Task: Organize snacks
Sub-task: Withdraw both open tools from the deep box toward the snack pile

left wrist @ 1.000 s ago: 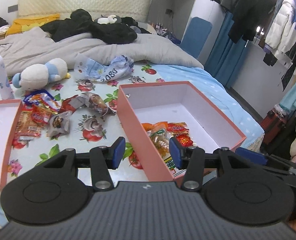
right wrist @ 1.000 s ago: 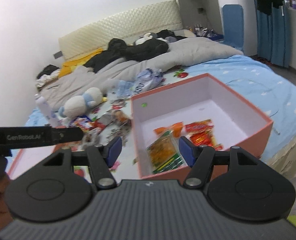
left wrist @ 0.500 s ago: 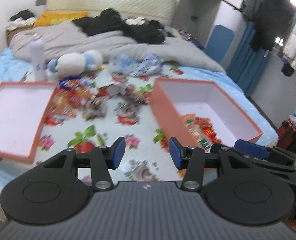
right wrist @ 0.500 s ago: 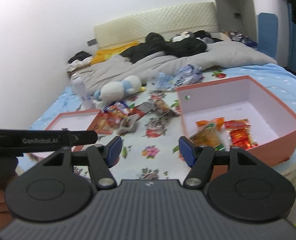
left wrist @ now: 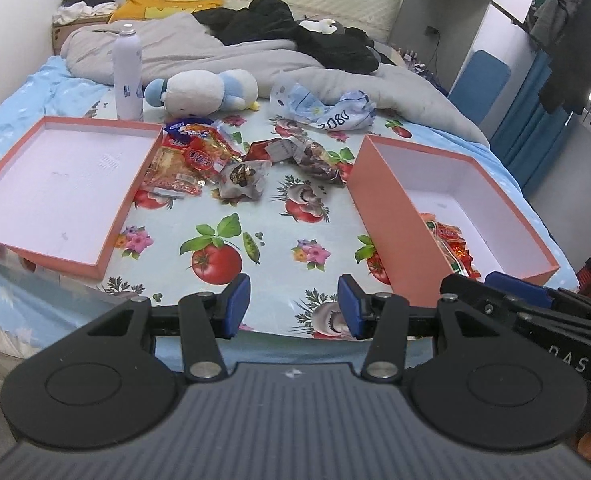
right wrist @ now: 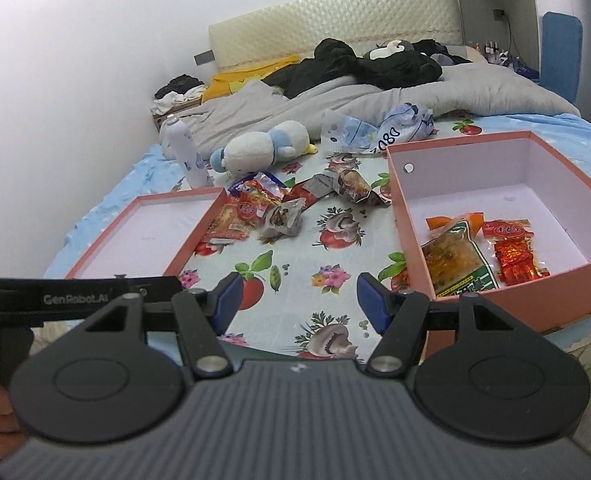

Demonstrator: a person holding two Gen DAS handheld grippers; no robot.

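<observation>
A pile of snack packets (left wrist: pixel 211 160) (right wrist: pixel 263 208) lies on the fruit-print sheet between two pink boxes. The deep pink box (left wrist: pixel 391 200) (right wrist: pixel 407 216) on the right holds an orange-green packet (right wrist: pixel 455 256) and a red packet (right wrist: pixel 513 248). The shallow pink lid (left wrist: pixel 107 236) (right wrist: pixel 199 232) on the left holds nothing. My left gripper (left wrist: pixel 294 306) is open and empty at the bed's near edge. My right gripper (right wrist: pixel 299 302) is open and empty, just left of the deep box.
A plush toy (left wrist: pixel 203 90), a white spray bottle (left wrist: pixel 127 72) and a crumpled blue-white bag (left wrist: pixel 327 108) lie behind the snacks. A grey duvet (left wrist: pixel 223 52) and dark clothes cover the far bed. The other gripper's arm (left wrist: pixel 535 312) sits low right.
Both grippers have pulled back and swung left, away from the deep box. The left lid and the snack pile now show in full. Both stay open.
</observation>
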